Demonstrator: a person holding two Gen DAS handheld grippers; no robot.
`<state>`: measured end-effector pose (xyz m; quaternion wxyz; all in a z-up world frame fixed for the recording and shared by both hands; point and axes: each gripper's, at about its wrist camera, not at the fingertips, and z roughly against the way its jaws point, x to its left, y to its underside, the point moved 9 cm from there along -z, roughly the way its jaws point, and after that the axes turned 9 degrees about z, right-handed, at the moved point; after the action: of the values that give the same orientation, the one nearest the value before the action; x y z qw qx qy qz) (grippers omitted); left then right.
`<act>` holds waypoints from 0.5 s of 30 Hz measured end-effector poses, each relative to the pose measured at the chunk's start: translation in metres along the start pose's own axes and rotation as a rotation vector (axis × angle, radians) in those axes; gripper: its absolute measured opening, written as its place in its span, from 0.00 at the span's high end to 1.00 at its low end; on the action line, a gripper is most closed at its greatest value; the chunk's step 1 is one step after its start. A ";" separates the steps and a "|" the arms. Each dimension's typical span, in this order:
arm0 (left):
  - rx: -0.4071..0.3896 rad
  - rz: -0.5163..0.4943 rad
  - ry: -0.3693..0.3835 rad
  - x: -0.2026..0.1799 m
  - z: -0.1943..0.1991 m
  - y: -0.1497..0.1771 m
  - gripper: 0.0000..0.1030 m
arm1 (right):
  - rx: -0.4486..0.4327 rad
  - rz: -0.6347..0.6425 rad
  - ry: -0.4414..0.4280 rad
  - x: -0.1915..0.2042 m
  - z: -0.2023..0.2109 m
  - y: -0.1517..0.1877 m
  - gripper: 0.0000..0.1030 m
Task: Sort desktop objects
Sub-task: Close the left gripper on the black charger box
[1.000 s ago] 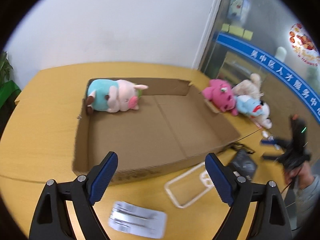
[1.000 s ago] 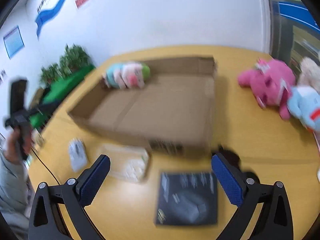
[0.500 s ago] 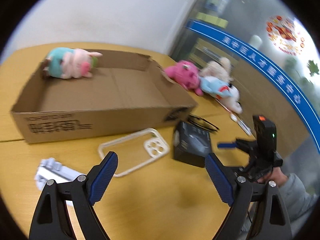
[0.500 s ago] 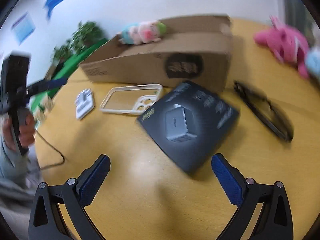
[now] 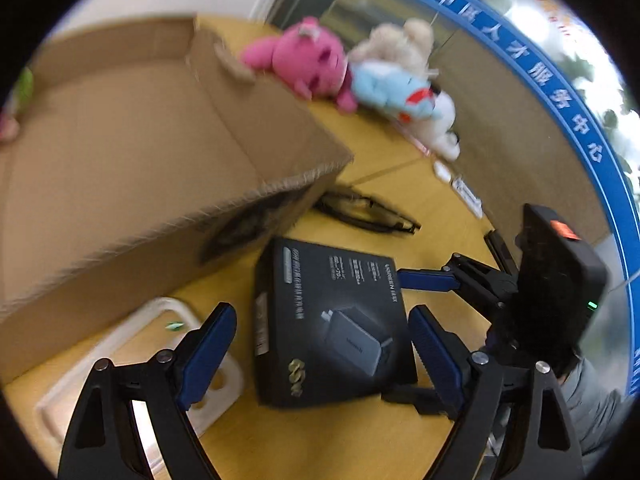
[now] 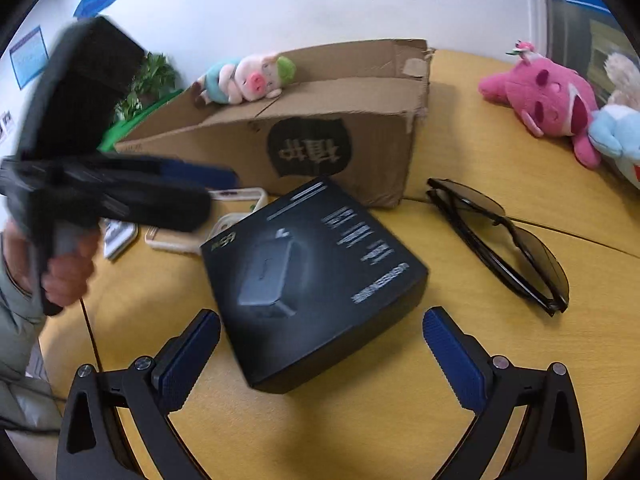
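A black charger box [image 5: 332, 324] [image 6: 312, 276] lies flat on the yellow table in front of the open cardboard box [image 5: 140, 148] [image 6: 320, 136]. My left gripper [image 5: 322, 344] is open, its blue fingers on either side of the charger box's near end. My right gripper [image 6: 320, 344] is open too, straddling the charger box from the opposite side; it also shows in the left wrist view [image 5: 432, 280]. Neither grips anything. A white phone case [image 5: 132, 356] [image 6: 236, 216] lies left of the charger box.
Black sunglasses [image 6: 500, 240] [image 5: 364, 212] lie right of the cardboard box. Pink [image 6: 548, 100] [image 5: 304, 60], light blue [image 5: 392, 92] and beige [image 5: 396, 44] plush toys sit at the far right. A pig plush [image 6: 244, 80] lies in the cardboard box. A small white packet [image 6: 120, 236] lies left.
Both grippers have moved in close to the charger box from opposite sides and lowered toward it. The left view has swung right, so the cardboard box now fills its left side.
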<state>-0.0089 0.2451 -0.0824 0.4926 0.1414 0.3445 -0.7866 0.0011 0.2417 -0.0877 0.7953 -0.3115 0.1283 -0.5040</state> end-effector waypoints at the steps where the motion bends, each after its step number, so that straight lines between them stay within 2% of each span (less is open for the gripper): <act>1: 0.023 -0.002 0.016 -0.004 -0.008 0.004 0.21 | -0.004 -0.006 -0.012 0.001 -0.001 0.000 0.00; 2: 0.036 -0.008 0.000 -0.005 -0.012 0.008 0.26 | -0.005 -0.007 -0.025 0.002 -0.002 0.001 0.00; 4: 0.072 -0.015 -0.045 -0.007 -0.019 0.023 0.28 | -0.004 0.004 -0.037 0.007 -0.004 0.004 0.00; 8: 0.090 -0.012 -0.059 -0.011 -0.006 0.051 0.28 | -0.011 0.006 -0.042 0.025 0.000 0.013 0.00; 10: 0.094 0.001 -0.072 -0.012 0.008 0.073 0.28 | -0.014 0.004 -0.091 0.041 0.007 0.019 0.00; 12: 0.101 0.043 -0.048 -0.010 0.016 0.090 0.28 | -0.012 0.047 -0.146 0.062 0.017 0.030 0.00; 14: 0.089 0.104 -0.042 -0.003 0.020 0.099 0.25 | -0.011 0.131 -0.128 0.076 0.024 0.039 0.01; 15: 0.080 0.129 -0.049 0.002 0.021 0.100 0.23 | -0.010 0.176 -0.075 0.077 0.026 0.042 0.01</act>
<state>0.0801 0.2011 -0.1086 0.5446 0.1638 0.2908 -0.7695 0.0799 0.1959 -0.0857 0.8392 -0.3215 0.1277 -0.4196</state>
